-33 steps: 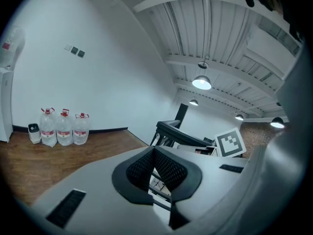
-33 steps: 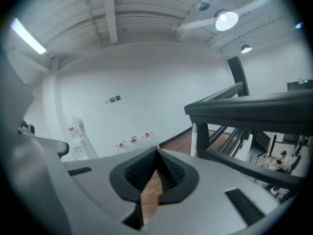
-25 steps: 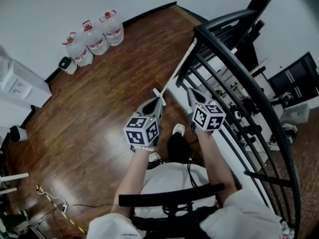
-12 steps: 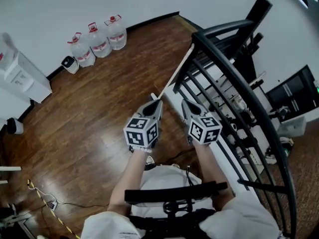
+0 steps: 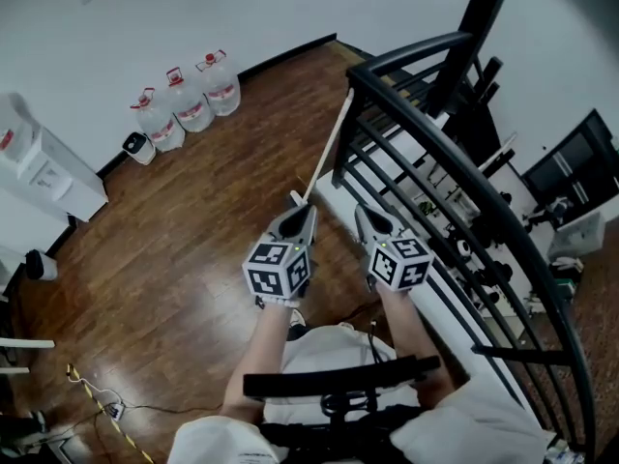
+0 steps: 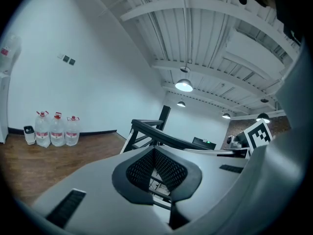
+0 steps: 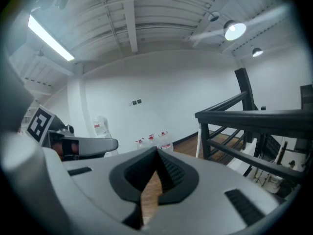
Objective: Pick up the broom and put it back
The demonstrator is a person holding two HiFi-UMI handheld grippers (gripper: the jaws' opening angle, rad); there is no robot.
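The floor (image 5: 164, 259) reads to me as dark brown wood planks under a glossy varnish, with pale patches of glare on it. The railing (image 5: 455, 153) looks like metal painted black, smooth with a dull satin sheen. The broom handle (image 5: 327, 148) is pale and smooth; I cannot tell wood from painted metal. The water bottles (image 5: 184, 100) are clear glossy plastic. The left gripper (image 5: 302, 211) and right gripper (image 5: 366, 213) have matt grey plastic shells, and their pads (image 6: 142, 170) are black with a fine ribbed grain, like rubber. The wall (image 5: 145, 17) is flat matt white. The ceiling (image 6: 195, 33) looks like ribbed sheet painted white.
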